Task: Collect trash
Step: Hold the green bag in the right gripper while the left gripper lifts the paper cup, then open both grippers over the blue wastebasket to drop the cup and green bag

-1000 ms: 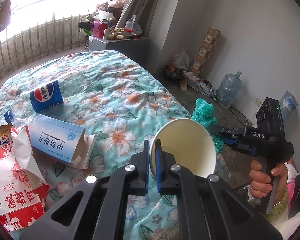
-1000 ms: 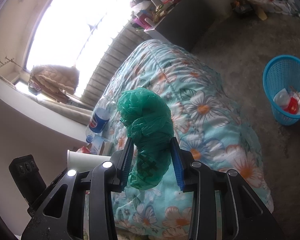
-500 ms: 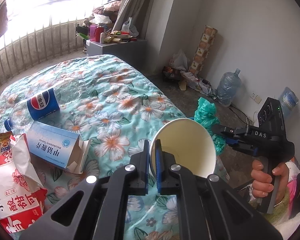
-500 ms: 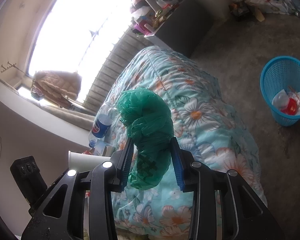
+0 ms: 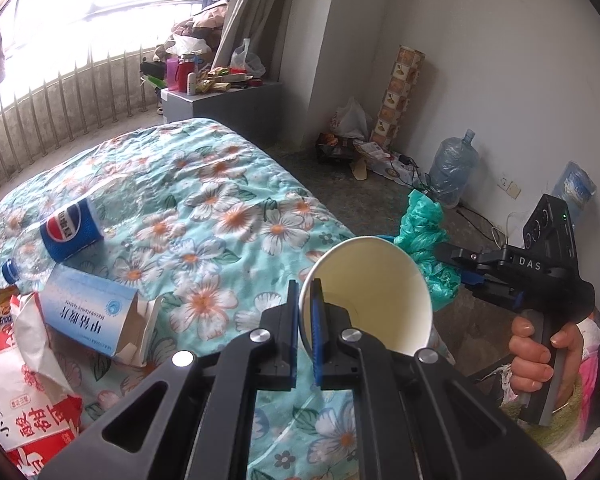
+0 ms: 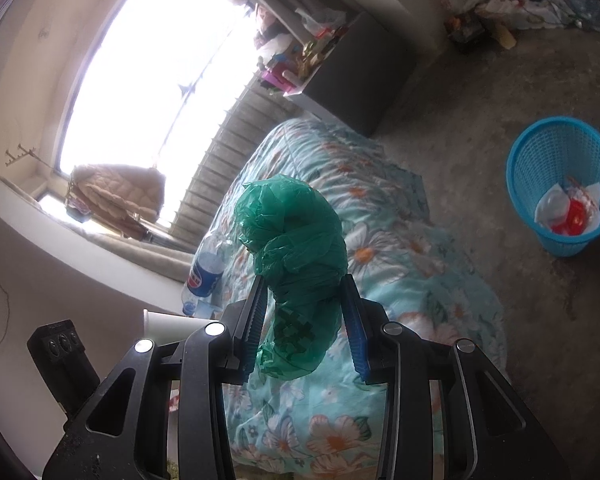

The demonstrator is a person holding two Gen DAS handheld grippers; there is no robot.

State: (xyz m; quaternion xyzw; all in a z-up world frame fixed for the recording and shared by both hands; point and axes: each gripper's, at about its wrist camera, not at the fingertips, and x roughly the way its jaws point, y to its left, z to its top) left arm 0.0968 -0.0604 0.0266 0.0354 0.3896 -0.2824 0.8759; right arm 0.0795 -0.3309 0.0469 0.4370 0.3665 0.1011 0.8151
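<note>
Left gripper point(image 5: 305, 320) pinches the light, crushable paper cup point(image 5: 370, 294) by its rim above the bed; right gripper point(image 6: 303, 318) clamps a soft, springy green plastic bag point(image 6: 296, 256) mid-bundle, held aloft.

At lower centre a cream-white paper cup point(image 5: 370, 294); right of it a crumpled green bag point(image 6: 296, 276); the bed's quilt point(image 5: 220, 200) was turquoise, patterned with white-and-orange flowers; the basket point(image 6: 562, 184) was blue, holding perhaps red-and-white wrappers.

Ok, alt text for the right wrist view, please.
The right tongs grip a crumpled green plastic bag above a floral bedspread. A blue wastebasket holding some trash stands on the floor at right; a Pepsi bottle lies on the bed.
</note>
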